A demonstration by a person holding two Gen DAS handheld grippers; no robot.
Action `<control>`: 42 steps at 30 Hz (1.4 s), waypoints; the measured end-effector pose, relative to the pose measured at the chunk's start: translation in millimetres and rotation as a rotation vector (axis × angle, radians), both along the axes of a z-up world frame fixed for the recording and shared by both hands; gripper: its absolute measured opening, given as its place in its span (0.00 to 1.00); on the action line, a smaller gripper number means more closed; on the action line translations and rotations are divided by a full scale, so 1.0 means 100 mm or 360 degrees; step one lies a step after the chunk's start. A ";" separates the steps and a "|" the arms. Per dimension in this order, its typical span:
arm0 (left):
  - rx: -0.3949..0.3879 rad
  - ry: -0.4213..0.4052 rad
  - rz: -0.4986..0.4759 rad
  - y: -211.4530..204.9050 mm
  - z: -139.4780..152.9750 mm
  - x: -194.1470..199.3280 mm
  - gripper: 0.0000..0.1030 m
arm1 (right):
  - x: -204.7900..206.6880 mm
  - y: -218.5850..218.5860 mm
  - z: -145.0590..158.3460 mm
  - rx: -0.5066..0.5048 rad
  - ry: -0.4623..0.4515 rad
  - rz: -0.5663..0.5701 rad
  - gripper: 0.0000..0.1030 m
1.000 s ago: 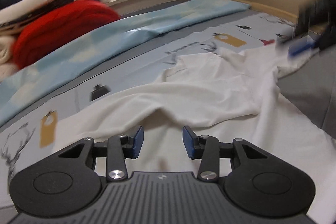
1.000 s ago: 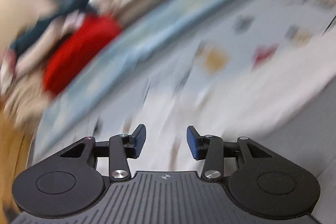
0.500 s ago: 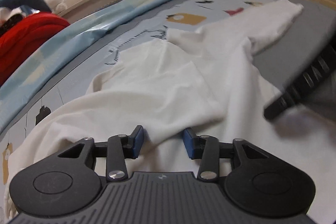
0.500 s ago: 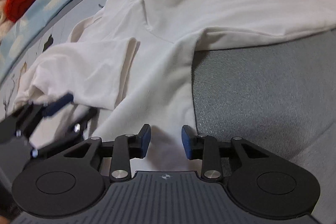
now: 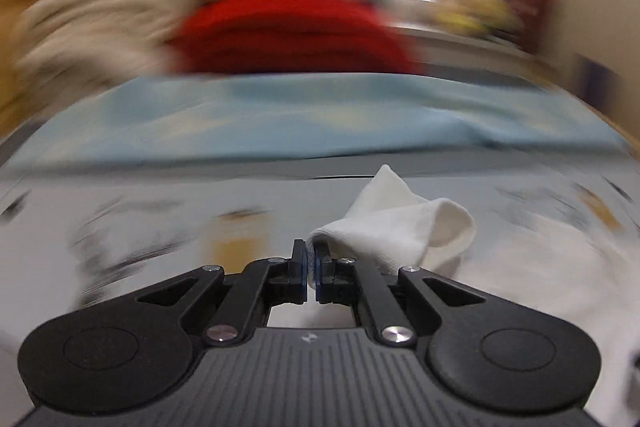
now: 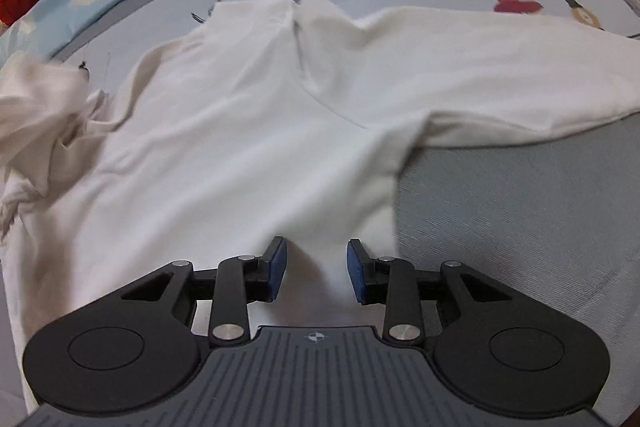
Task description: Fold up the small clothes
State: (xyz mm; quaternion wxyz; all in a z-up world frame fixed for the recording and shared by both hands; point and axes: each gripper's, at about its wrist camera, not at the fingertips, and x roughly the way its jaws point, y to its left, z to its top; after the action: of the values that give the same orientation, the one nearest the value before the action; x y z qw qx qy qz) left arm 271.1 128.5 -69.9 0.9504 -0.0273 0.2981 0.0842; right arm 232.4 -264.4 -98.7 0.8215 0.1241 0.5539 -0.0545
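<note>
The left gripper (image 5: 311,259) has its jaws pinched together on a fold of the white shirt (image 6: 256,131), the cloth bunching up toward 1 o'clock of the tips. The right gripper (image 6: 316,267) has its jaws partly apart, a low ridge of shirt between them, pads not pressing it. The shirt lies spread on the bed (image 6: 540,207), one sleeve out to 2 o'clock.
</note>
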 end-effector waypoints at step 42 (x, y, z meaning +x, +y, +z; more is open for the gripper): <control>-0.0238 0.0415 -0.0302 0.08 -0.62 0.62 0.13 | 0.16 0.13 -0.13 -0.0048 0.0079 0.0047 0.42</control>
State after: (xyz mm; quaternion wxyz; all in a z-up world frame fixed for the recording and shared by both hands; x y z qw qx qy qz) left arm 333.0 136.4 -131.6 0.9027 -0.0584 0.4256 -0.0253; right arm 248.2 -251.7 -112.0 0.8100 0.1021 0.5750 -0.0537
